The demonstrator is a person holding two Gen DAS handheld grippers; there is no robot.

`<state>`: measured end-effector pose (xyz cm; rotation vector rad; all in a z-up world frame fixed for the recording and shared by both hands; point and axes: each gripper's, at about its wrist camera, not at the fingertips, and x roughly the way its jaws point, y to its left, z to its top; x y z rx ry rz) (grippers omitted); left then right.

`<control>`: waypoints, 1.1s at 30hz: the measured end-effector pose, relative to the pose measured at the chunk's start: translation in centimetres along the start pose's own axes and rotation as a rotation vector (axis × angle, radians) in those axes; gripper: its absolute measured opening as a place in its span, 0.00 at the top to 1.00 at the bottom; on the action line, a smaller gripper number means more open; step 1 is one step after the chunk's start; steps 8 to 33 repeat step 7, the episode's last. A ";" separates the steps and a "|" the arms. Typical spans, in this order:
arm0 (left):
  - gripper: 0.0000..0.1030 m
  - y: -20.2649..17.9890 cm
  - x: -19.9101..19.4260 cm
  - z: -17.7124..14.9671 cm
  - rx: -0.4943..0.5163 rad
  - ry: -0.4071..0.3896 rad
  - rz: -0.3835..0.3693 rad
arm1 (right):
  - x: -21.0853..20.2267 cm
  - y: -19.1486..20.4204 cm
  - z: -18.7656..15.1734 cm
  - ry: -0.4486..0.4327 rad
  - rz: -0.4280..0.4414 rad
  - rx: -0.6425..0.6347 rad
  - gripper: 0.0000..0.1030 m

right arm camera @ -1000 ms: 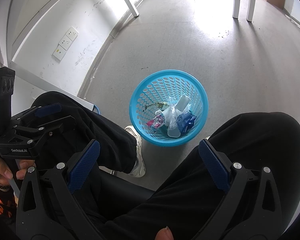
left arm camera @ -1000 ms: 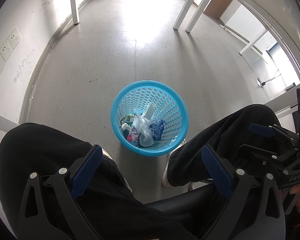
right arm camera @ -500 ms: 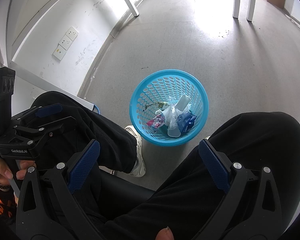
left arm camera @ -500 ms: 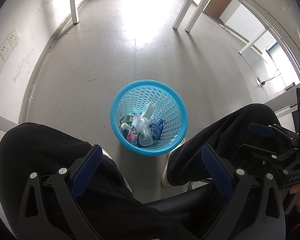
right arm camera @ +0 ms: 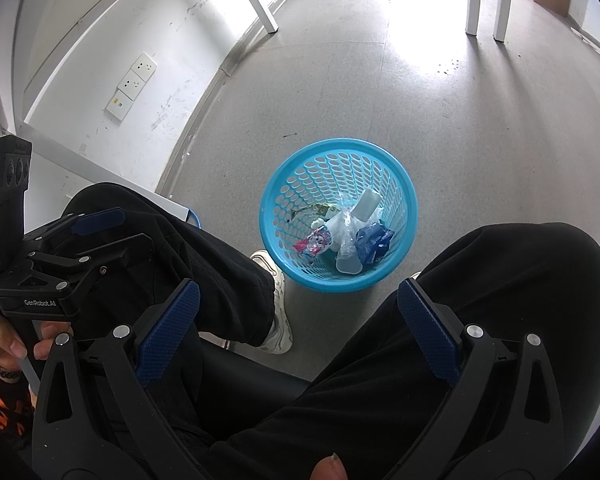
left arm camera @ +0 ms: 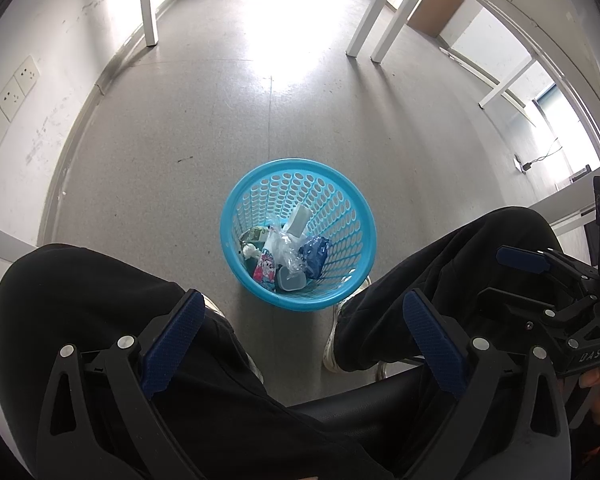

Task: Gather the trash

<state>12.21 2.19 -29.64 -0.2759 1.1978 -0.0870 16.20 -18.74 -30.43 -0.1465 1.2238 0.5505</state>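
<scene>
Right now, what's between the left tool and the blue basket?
In the left wrist view, the person's black trouser legs and a strip of bare grey floor lie between the open left tool and the blue basket.

Grey speckled floor, scuffed white wall with sockets, white table legs

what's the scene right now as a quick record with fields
bin: blue perforated wastebasket on the floor between the person's feet
contents: pink wrapper, clear plastic bag, dark blue wrapper, white container
left tongs: open, empty, above the lap
right tongs: open, empty, above the lap
floor trash: none visible
</scene>
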 end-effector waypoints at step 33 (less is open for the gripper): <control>0.05 -0.3 0.5 -0.6 0.010 0.012 0.010 | 0.0 -0.1 0.0 0.000 0.001 0.000 0.08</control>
